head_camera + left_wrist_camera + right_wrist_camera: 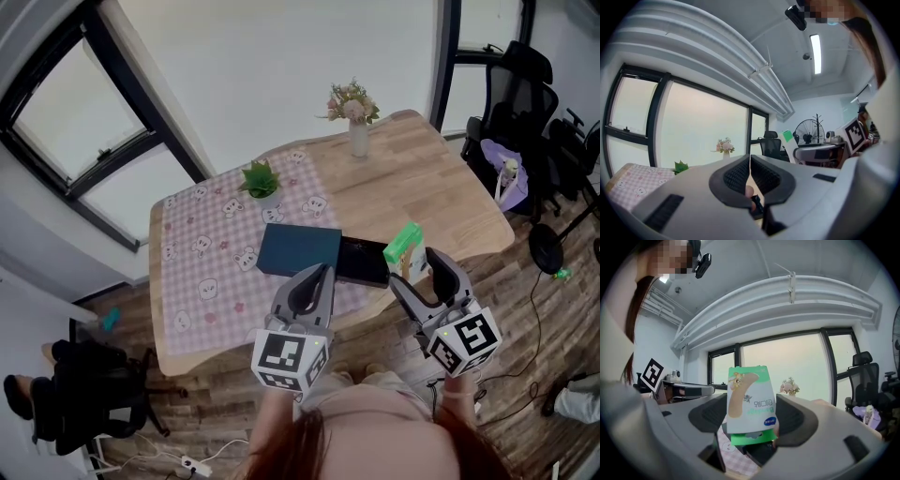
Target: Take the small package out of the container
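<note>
The right gripper view shows the right gripper point(753, 425) closed on the small package point(751, 401), a green and white pack with a picture of a plaster on it. Both pads press its lower part, and the pack stands upright between them.

In the head view the package is in the air above the right end of the black container point(364, 261) and does not touch it. This container lies open on the wooden table point(441, 178), at the edge of a pink checked cloth point(202, 272). A dark teal box point(298, 250) lies just beside it on the left, touching it.

In the left gripper view, the jaws of the left gripper point(750, 176) are together with only a thin line between them, and they hold nothing. This gripper hangs over the near edge of the table.

A small green plant point(261, 179) and a vase of flowers point(356, 117) stand farther back.
</note>
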`<state>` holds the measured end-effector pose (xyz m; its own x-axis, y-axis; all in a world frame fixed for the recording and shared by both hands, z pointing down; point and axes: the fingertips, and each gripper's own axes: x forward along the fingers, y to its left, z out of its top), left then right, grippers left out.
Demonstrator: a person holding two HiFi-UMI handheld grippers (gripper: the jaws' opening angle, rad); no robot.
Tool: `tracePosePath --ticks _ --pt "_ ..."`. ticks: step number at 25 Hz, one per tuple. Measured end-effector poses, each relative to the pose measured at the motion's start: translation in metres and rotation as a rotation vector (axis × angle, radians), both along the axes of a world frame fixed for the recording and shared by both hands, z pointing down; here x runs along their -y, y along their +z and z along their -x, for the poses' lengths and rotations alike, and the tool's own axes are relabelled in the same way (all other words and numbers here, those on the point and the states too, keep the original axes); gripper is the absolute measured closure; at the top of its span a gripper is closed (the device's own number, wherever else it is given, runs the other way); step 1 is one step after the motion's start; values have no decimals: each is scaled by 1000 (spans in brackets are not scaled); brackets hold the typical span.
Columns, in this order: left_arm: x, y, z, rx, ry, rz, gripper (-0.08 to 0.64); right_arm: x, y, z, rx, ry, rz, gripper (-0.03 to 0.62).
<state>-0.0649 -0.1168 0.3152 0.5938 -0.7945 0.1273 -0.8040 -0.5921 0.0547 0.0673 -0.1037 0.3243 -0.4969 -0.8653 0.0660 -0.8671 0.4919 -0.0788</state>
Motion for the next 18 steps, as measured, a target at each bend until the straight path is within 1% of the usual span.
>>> tracePosePath --ticks 6,18 --pt "5 2 4 -14 3 6 548 0 1 -1 -9 17 5 272" --pt "9 8 1 -9 18 13 548 0 6 -7 -32 51 18 272"
